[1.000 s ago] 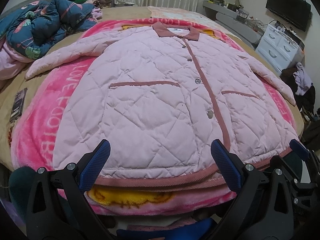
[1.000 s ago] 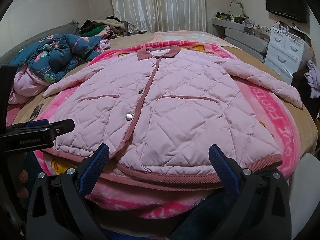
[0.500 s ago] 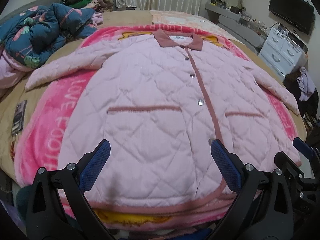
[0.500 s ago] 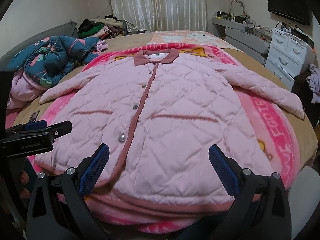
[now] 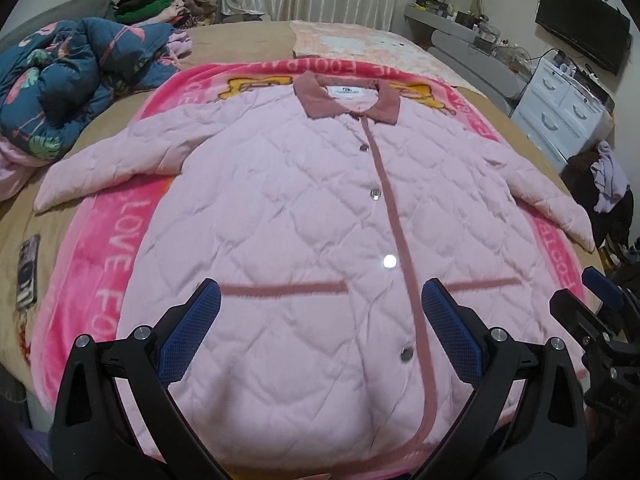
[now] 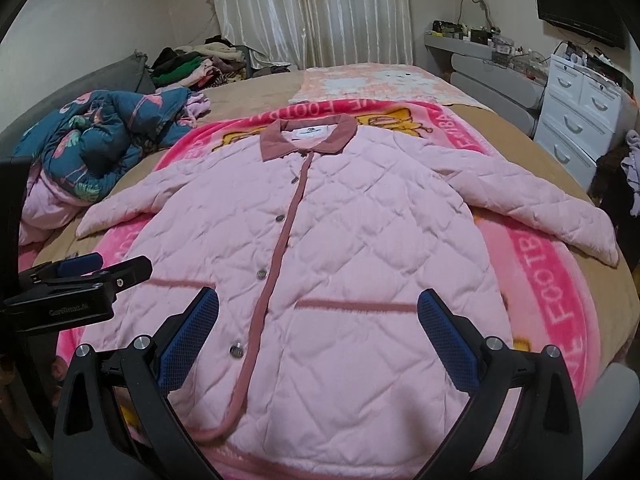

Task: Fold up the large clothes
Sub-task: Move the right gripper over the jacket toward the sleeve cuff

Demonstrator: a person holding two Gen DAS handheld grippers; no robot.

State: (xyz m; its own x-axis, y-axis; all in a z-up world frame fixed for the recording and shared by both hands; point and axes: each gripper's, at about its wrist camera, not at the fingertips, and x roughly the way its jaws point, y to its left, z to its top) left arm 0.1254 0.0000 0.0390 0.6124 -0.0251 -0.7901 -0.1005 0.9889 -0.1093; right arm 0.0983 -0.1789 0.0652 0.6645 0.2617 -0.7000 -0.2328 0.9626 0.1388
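Note:
A pale pink quilted jacket (image 5: pixel 304 216) (image 6: pixel 344 240) with a dusty rose collar, placket and pocket trims lies flat and buttoned on a bright pink blanket (image 5: pixel 88 248) (image 6: pixel 560 280), both sleeves spread out. My left gripper (image 5: pixel 320 332) is open, hovering over the jacket's lower half near the hem, nothing between its blue pads. My right gripper (image 6: pixel 318 332) is also open above the lower front, empty. The right gripper's tip shows at the right edge of the left wrist view; the left gripper's body shows at the left edge of the right wrist view.
A crumpled dark blue floral quilt (image 5: pixel 68 84) (image 6: pixel 104 136) lies at the bed's left. A phone (image 5: pixel 27 272) rests on the tan sheet. Piled clothes (image 6: pixel 192 64) sit at the bed's far end. White drawers (image 6: pixel 580 120) and a wall television (image 5: pixel 580 20) stand to the right.
Both grippers have moved forward and up over the jacket; the hem that lay ahead of the fingers now lies beneath them. Both stay open and empty.

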